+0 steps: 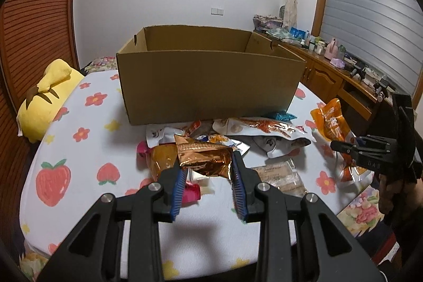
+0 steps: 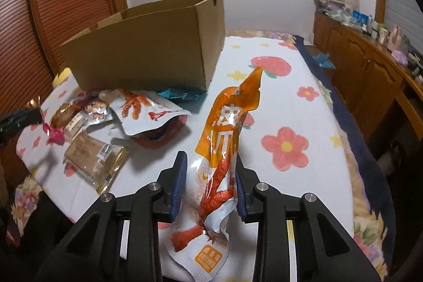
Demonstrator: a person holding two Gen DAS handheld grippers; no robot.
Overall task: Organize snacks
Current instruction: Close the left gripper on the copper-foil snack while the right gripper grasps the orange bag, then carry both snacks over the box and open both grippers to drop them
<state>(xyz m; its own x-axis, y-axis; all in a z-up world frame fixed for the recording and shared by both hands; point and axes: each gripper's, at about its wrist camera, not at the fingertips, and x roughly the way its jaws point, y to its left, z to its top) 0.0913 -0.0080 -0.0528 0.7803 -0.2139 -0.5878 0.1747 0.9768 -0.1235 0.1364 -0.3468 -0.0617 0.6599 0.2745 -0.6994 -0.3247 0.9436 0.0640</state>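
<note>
"das" on right gripper (image 2: 210,173), pinching orange chinese-lettered pouch (image 2: 224,128); left gripper (image 1: 207,171) clamping copper bag (image 1: 203,157)

Brown cardboard box (image 1: 206,81), copper foil packet (image 1: 203,157), white blanket (image 1: 87,149) printed with red strawberries.

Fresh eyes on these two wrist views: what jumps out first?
The big open brown cardboard box stands mid-bed on the white fruit-and-flower blanket, with a heap of snack packets just in front of it. The left gripper pinches a crinkled copper foil packet above that heap. The right gripper holds a long orange-and-white chicken-feet pouch between its jaws.
</note>
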